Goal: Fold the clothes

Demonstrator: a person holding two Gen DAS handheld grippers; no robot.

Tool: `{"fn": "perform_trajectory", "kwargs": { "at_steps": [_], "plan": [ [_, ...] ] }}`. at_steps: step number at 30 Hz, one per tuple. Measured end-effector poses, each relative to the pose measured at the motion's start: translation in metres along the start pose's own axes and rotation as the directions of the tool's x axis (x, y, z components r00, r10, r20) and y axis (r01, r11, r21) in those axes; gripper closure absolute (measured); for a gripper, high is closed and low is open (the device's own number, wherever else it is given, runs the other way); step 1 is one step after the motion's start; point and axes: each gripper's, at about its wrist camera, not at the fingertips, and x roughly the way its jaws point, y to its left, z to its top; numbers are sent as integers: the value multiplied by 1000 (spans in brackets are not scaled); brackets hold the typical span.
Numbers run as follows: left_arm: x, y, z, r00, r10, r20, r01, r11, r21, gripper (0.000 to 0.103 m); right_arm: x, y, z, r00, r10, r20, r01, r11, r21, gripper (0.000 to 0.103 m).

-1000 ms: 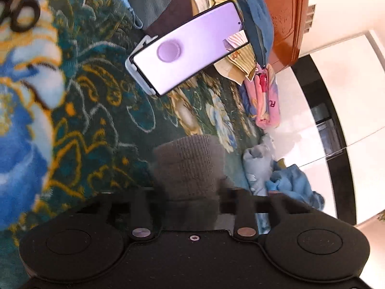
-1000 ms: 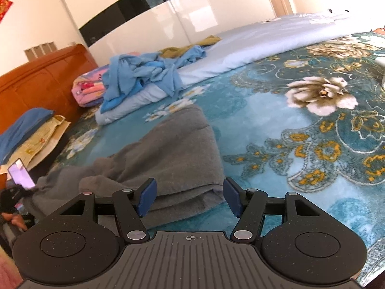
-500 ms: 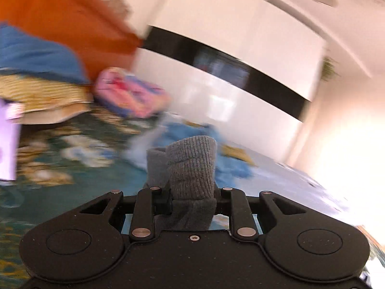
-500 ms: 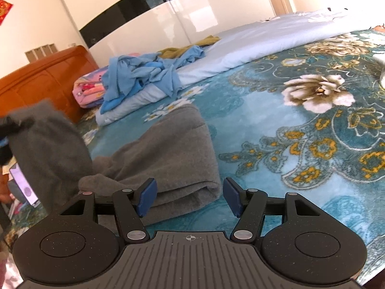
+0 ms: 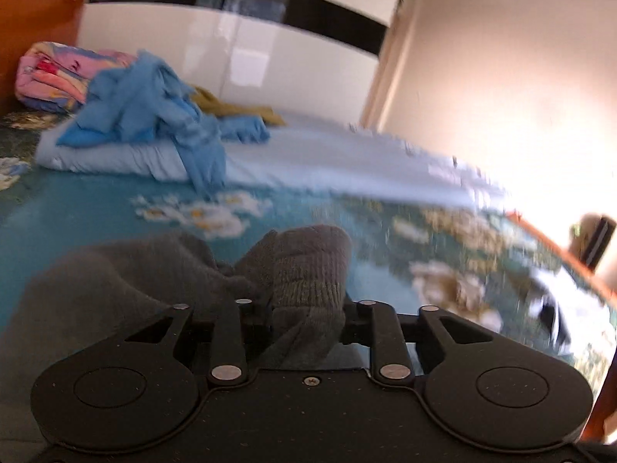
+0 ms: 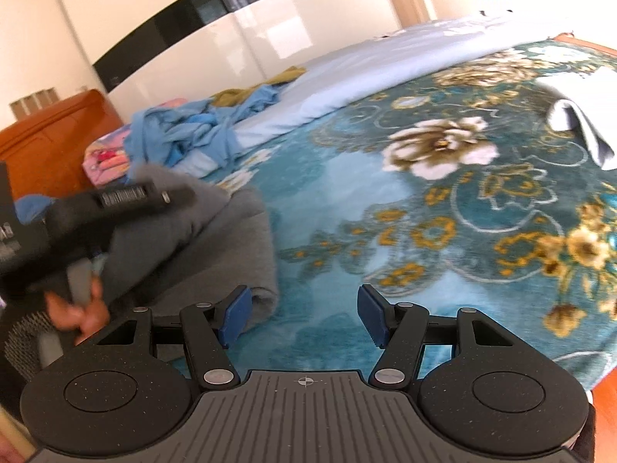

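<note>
A grey knit sweater (image 6: 216, 239) lies partly folded on the floral bedspread (image 6: 424, 212). In the left wrist view its ribbed sleeve cuff (image 5: 308, 266) stands up between the jaws of my left gripper (image 5: 304, 305). Those jaws are opening, with the cuff still filling the gap, and the sweater's body (image 5: 115, 277) lies below to the left. The right wrist view shows the left gripper (image 6: 166, 195) blurred above the sweater, held by a hand (image 6: 77, 308). My right gripper (image 6: 304, 316) is open over the bedspread with nothing between its blue pads (image 6: 235, 316). The sweater's folded edge lies just beside the left pad.
A heap of blue clothes (image 5: 146, 108) and an olive garment (image 5: 239, 110) rest on a pale blue quilt (image 5: 308, 154) at the far side. A pink folded blanket (image 5: 54, 73) sits by the wooden headboard (image 6: 50, 135). A white cloth (image 6: 578, 115) lies far right.
My left gripper swung from over the phone side across to above the sweater, rolling upright and carrying the cuff with it. The right gripper drifted slightly and stayed open.
</note>
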Motion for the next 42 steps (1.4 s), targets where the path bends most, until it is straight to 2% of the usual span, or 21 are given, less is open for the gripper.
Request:
{"fn": "perform_trajectory", "kwargs": {
  "at_steps": [1,3,7,8,10,11,12,15,18,20,23,26,28,30,31,33,35,37,40,42],
  "plan": [
    [3,0,-3,1000,-13,-27,14,1000,12,67,0,-1,0,1000,-6,2,6,1000,4,45],
    [1,2,-8,996,-60,-68,61,998,14,49,0,-4,1,1000,-17,6,16,1000,11,45],
    [-20,17,-8,981,-174,-86,174,985,-16,37,0,-1,4,1000,-17,12,17,1000,4,45],
    [-30,24,-6,975,-207,-80,205,978,-30,32,-1,1,5,1000,-13,17,13,1000,-3,45],
    [-52,46,1,962,-271,-43,268,961,-64,29,-4,7,10,1000,6,28,-5,1000,-18,39],
    [-65,60,5,964,-267,-5,266,960,-83,24,-3,11,12,999,20,31,-19,999,-29,31],
    [-77,73,9,970,-241,30,243,965,-100,17,-2,15,15,999,36,31,-35,999,-39,32],
    [-103,122,19,989,-116,96,133,972,-195,16,11,33,18,995,102,-4,-102,993,-57,32],
    [-120,167,17,994,-11,110,47,943,-328,16,35,50,19,975,213,-60,-215,977,-17,33],
    [-131,193,12,992,49,112,1,912,-411,16,54,55,22,969,231,-89,-229,973,34,33],
    [-146,215,3,990,92,111,-30,885,-465,16,77,50,23,970,212,-118,-197,972,126,32],
    [-146,225,-3,990,119,82,-66,877,-475,15,84,51,27,959,264,-109,-245,957,158,32],
    [-145,229,-8,992,110,66,-62,862,-504,15,91,56,30,953,276,-126,-253,953,167,32],
    [-140,229,-9,994,91,58,-47,848,-528,15,101,57,32,944,297,-143,-260,938,231,49],
    [-138,228,-9,995,81,55,-39,843,-537,15,106,57,33,937,316,-148,-270,926,264,53],
    [-134,225,-8,997,65,49,-29,850,-526,15,114,57,33,934,325,-151,-269,913,305,74],
    [-134,223,-8,997,67,41,-37,861,-508,15,119,58,32,934,326,-145,-265,906,329,82],
    [-134,225,-9,997,69,38,-41,861,-508,15,115,63,34,935,335,-119,-288,910,299,83],
    [-133,229,-13,997,74,38,-44,855,-516,15,92,84,46,936,349,-48,-342,933,116,84],
    [-133,229,-14,996,80,34,-51,855,-516,15,79,87,54,927,375,-13,-373,925,71,85]
  ]
}}
